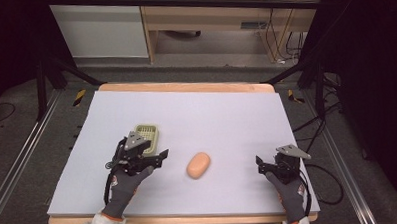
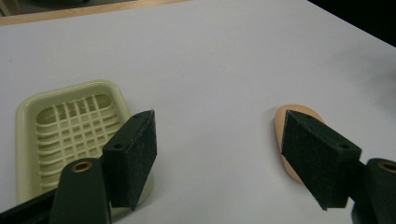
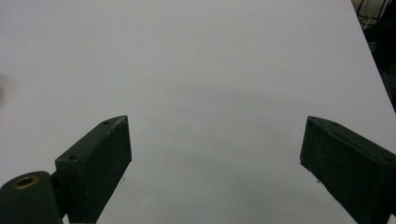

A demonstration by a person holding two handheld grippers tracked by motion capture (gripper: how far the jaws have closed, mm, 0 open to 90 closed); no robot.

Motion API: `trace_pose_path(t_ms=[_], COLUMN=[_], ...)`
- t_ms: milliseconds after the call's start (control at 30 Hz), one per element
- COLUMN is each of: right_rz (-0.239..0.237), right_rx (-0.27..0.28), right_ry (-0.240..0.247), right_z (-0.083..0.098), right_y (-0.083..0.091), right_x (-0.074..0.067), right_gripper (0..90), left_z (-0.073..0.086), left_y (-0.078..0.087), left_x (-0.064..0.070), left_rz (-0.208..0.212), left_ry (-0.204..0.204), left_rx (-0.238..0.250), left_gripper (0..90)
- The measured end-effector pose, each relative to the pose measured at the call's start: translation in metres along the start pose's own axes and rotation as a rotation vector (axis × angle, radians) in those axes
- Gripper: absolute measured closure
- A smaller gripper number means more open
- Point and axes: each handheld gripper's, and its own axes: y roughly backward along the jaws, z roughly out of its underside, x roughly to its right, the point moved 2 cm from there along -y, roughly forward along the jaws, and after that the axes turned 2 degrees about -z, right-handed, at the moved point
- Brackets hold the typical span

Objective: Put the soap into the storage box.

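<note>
A peach oval soap bar [image 1: 198,165] lies on the pale table, near the front middle. Left of it sits a pale green slotted soap dish [image 1: 146,135], with nothing in it. My left gripper [image 1: 157,159] is open, hovering between dish and soap. In the left gripper view the dish [image 2: 70,135] lies behind the left jaw and the soap bar [image 2: 287,167] is partly hidden behind the right jaw of the left gripper [image 2: 219,158]. My right gripper [image 1: 262,165] is open over bare table at the front right. In its own view the right gripper [image 3: 215,158] holds nothing.
The white table top [image 1: 211,116] has a wooden rim and ends close behind the hands at the front. Black frame legs and cables stand on the floor to both sides. A wooden cabinet [image 1: 208,16] is beyond the far edge.
</note>
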Motion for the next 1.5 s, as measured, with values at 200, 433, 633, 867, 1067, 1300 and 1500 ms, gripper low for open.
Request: trace_pose_path(t_ms=[200, 433, 633, 867, 1067, 1300, 1500], right_rz=[-0.002, -0.004, -0.001, 0.000, -0.002, 0.003, 0.005], right_rx=[-0.006, -0.012, -0.008, -0.011, -0.017, -0.019, -0.021], right_ry=[-0.001, -0.006, -0.010, -0.012, -0.014, -0.016, -0.016], right_z=[0.001, 0.001, 0.000, 0.000, 0.001, 0.001, 0.000], right_y=[-0.001, -0.002, -0.001, -0.001, -0.002, -0.002, -0.002], right_x=[0.000, 0.001, 0.002, 0.002, 0.002, 0.002, 0.001], right_gripper=[9.0, 9.3, 9.3, 9.3, 9.7, 10.0, 10.0], left_z=[-0.003, -0.006, -0.005, -0.004, -0.002, 0.000, 0.001], left_y=[-0.007, -0.016, -0.025, -0.033, -0.041, -0.048, -0.055], left_x=[0.010, 0.025, 0.037, 0.046, 0.055, 0.068, 0.078], left_rz=[0.014, 0.038, 0.055, 0.065, 0.077, 0.100, 0.115], left_ry=[-0.020, -0.041, -0.071, -0.085, -0.109, -0.134, -0.151], left_rx=[-0.011, -0.023, -0.047, -0.071, -0.093, -0.117, -0.131], left_gripper=[25.6, 25.0, 24.7, 24.7, 24.4, 24.3, 24.3])
